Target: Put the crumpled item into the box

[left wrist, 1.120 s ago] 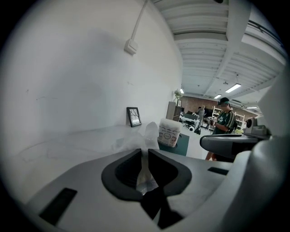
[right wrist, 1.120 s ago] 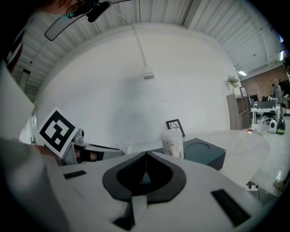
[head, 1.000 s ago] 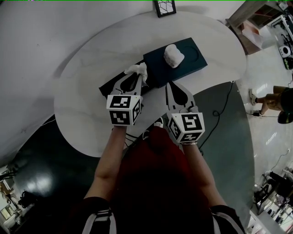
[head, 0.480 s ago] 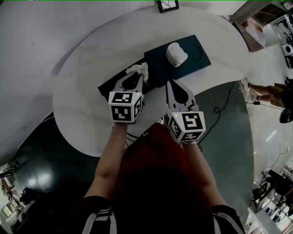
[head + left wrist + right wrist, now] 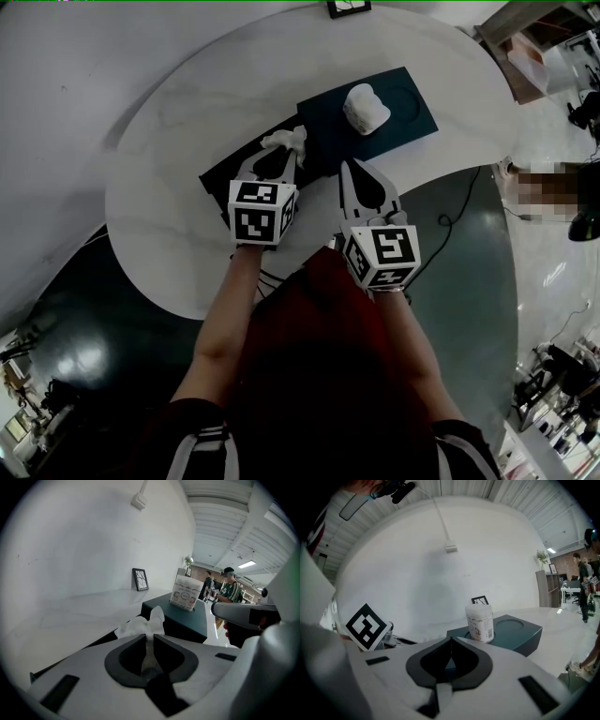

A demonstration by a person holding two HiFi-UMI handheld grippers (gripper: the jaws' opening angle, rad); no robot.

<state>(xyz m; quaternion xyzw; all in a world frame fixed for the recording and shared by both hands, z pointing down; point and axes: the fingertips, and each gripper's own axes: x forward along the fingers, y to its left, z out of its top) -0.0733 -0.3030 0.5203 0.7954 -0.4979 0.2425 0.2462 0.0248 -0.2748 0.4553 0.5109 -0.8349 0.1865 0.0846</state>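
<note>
— Comparing this with a second ago, do we see much change?

— Very little. Our left gripper (image 5: pixel 150 637) stays clamped on the crumpled tissue (image 5: pixel 140 626). A strand is pinched between the pads, and the rest bunches out past the tips. Against the box (image 5: pixel 411 114) it has barely shifted.

— So where is the tissue now?

— It is in the jaws, just beside the box's near left corner. It hangs over the dark flat piece (image 5: pixel 218 178) that lies on the table (image 5: pixel 169 216). It is not over the box top yet, and certainly not inside.

— And our right gripper (image 5: pixel 451 640)?

— Its jaws are together with nothing between them. It sits where it was, near the box's front edge and apart from the tissue.

— What does that tell us about the task?

— We judge that the grip is sound, since the tissue has not slipped. The carry, though, has scarcely advanced. The last short move to the box is still ahead of us.

— Is anything in the way?

— A white tub (image 5: pixel 366 108) stands on the box top, next to a round recess. We see no plain opening from here, so we cannot tell exactly where the tissue should go. The tub is close enough that we could brush it on the way across.
</note>
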